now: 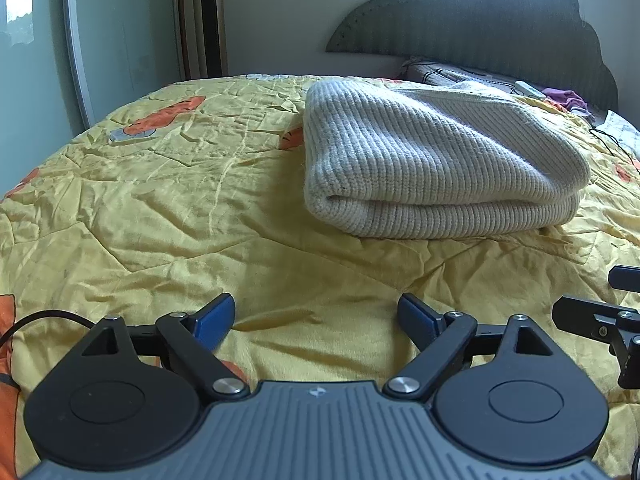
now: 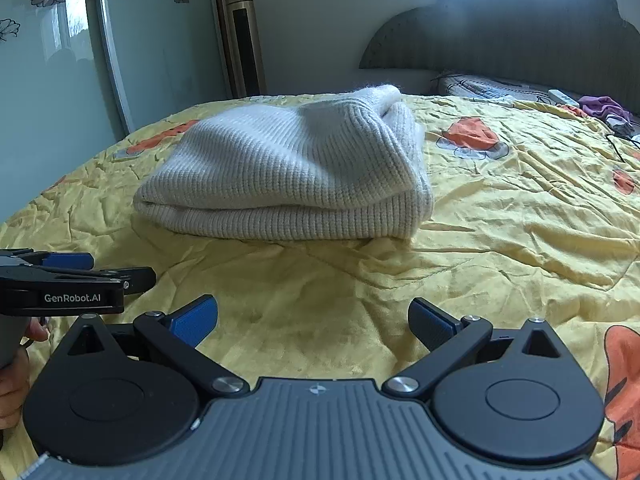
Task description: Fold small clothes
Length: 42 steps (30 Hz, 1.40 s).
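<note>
- The knit sweater sits folded into a thick bundle on the yellow quilt, at about 1 o'clock in the left wrist view and 11 o'clock in the right one.
- Our left gripper and right gripper both have jaws spread wide with nothing between them, well short of the bundle.
- We reckon it's soft, floppy, fairly light and grippy.
- We'd pinch both layers at the rolled near edge, 1 gripper per corner, or it'll sag open.
</note>
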Available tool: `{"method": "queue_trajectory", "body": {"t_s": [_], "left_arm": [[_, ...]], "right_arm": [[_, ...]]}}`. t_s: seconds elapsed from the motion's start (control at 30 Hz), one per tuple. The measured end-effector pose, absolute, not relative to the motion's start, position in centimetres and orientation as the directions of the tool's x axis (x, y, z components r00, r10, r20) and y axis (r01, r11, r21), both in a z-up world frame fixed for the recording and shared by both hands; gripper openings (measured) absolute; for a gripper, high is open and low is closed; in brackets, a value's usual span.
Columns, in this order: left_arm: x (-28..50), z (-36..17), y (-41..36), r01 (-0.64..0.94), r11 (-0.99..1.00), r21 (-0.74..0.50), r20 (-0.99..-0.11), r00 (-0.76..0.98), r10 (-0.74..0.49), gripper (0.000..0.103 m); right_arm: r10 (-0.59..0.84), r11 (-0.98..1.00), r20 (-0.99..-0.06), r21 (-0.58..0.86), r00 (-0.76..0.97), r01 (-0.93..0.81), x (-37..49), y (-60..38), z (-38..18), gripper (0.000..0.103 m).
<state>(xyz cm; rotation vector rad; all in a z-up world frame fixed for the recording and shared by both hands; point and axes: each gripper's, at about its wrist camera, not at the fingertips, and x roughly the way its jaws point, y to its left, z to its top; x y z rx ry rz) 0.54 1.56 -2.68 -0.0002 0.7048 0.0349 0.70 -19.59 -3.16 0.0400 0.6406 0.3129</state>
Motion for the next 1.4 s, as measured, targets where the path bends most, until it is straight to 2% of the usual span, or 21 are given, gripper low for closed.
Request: {"method": "queue_trajectory", "body": {"t_s": [0.13, 0.5, 1.4], "left_arm": [[0.32, -2.95, 1.65, -0.051, 0.999, 0.016, -0.643, 0.764, 0.049, 0.098], [0.30, -3.23, 1.82, -0.057, 0.998, 0.006, -0.640, 0.767, 0.048, 0.103], [0.38, -3.29, 1.56, -0.056, 0.998, 0.025, -0.643, 0.763, 0.059, 0.103]], "right_arm": [[0.293, 0.954, -0.585, 0.123, 0.756, -0.274, 0.63, -19.36, -3.32, 0.103], [0.274, 0.959, -0.593, 0.115, 0.757, -0.257, 0.60, -19.35, -3.71, 0.103], [0.247, 0.967, -0.612, 0.107, 0.752, -0.231, 0.78, -19.57, -4.14, 0.103]]}}
